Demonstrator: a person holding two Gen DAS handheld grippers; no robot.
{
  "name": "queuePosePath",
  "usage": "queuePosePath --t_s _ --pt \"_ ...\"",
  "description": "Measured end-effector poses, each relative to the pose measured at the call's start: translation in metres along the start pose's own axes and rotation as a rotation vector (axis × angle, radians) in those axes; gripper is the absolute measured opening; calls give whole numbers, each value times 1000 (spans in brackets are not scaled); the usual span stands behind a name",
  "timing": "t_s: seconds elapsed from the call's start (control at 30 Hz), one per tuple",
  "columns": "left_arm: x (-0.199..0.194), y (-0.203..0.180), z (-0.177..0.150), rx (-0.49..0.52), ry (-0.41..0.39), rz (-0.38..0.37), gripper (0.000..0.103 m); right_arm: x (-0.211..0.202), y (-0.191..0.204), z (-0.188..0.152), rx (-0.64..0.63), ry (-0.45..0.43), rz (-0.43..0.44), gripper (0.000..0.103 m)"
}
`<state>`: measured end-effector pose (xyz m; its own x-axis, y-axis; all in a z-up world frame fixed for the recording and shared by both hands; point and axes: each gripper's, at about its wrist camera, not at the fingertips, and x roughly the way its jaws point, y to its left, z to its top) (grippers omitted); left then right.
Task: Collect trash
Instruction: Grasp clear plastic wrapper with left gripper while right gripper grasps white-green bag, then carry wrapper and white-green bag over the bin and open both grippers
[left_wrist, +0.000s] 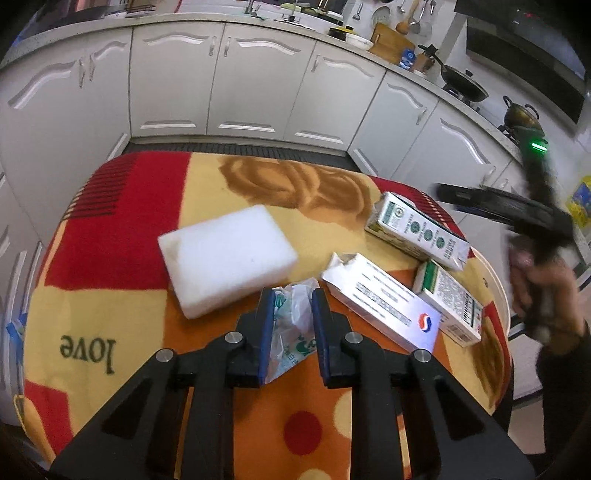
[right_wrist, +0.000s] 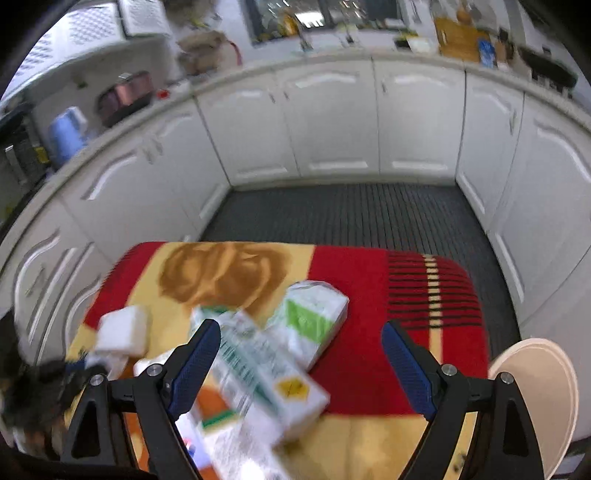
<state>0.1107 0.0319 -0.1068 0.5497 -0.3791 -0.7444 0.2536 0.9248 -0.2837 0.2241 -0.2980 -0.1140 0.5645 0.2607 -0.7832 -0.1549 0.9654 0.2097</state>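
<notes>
My left gripper (left_wrist: 293, 308) is shut on a crumpled clear plastic wrapper (left_wrist: 291, 328) with green print, just above the blanket. A white foam block (left_wrist: 225, 254) lies left of it. A torn white box (left_wrist: 384, 302) and two green-and-white cartons (left_wrist: 417, 230) (left_wrist: 448, 302) lie to the right. My right gripper (right_wrist: 301, 354) is open, hovering over the cartons (right_wrist: 266, 373) (right_wrist: 314, 321), holding nothing. It also shows blurred at the right of the left wrist view (left_wrist: 517, 214). The foam block (right_wrist: 123, 330) shows at the left of the right wrist view.
The table is covered by a red, yellow and orange blanket (left_wrist: 122, 229). White kitchen cabinets (left_wrist: 177, 81) curve around behind, with a dark ribbed floor mat (right_wrist: 351, 214) between. A beige round rim (right_wrist: 535, 391) sits at the table's right edge.
</notes>
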Motion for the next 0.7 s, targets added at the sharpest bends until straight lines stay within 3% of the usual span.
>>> queuePosePath --t_s 0.13,0.2,0.23,0.27,0.37,0.7 --pt "4 1 -8 -8 21 6 17 58 -4 9 35 111 -18 84" --pt "6 2 -11 -6 24 26 17 76 -7 6 47 158 -12 65" --pt "5 2 -12 -6 23 30 17 74 -9 5 56 131 -5 62" --pt "4 3 -12 -9 22 28 18 69 -9 6 53 118 -12 42" --pt "0 2 -9 -14 11 19 18 49 -12 5 44 89 19 31" --pt "-16 -24 -2 16 -34 -46 18 -51 -17 -20 22 -112 49 29"
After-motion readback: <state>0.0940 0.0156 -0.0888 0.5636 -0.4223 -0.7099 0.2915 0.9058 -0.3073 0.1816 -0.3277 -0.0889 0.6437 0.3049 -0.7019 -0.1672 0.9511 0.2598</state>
